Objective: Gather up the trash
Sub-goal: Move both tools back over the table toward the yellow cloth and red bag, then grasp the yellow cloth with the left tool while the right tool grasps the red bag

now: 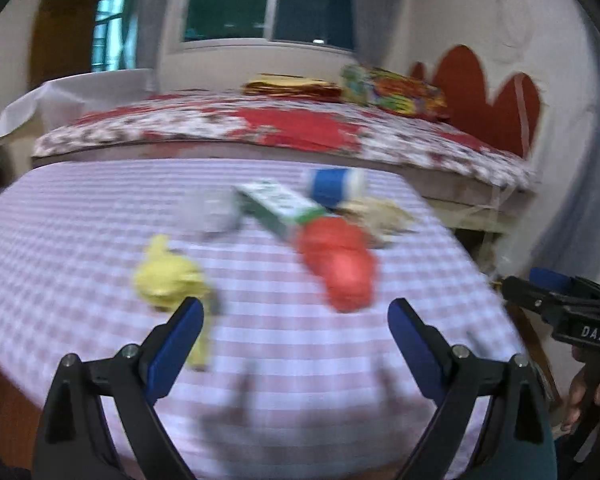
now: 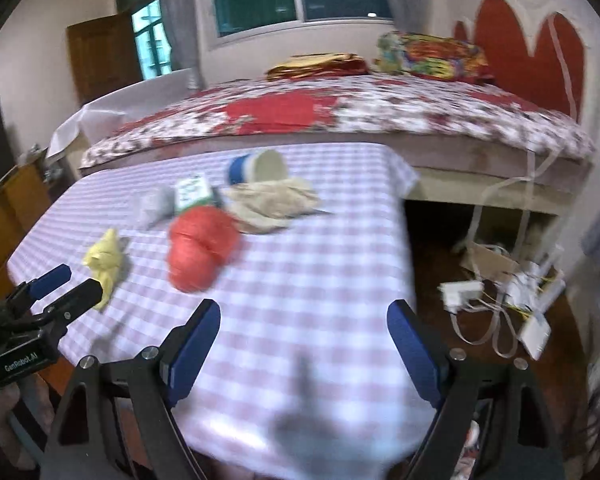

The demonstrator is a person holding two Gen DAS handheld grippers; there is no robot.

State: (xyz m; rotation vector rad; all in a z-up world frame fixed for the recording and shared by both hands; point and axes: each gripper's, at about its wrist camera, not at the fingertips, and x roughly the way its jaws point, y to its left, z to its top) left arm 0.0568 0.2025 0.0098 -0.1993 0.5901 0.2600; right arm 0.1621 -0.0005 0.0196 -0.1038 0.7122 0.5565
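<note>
Checked tablecloth [image 2: 300, 280]: litter heaped mid-table for collecting | red bag [image 2: 200, 248], blue cup [image 2: 256, 168], yellow wrapper [image 2: 104, 260] lay ungripped | we kept left gripper [image 1: 296, 320] and right gripper [image 2: 304, 320] spread, empty, ready to pick.

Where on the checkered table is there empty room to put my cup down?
The near part of the checkered cloth, between the red trash and the table's front edge, is bare. The right side beside the beige rag is bare too. The far middle is crowded: yellow wad, green-and-white box, blue-and-white cup.
</note>
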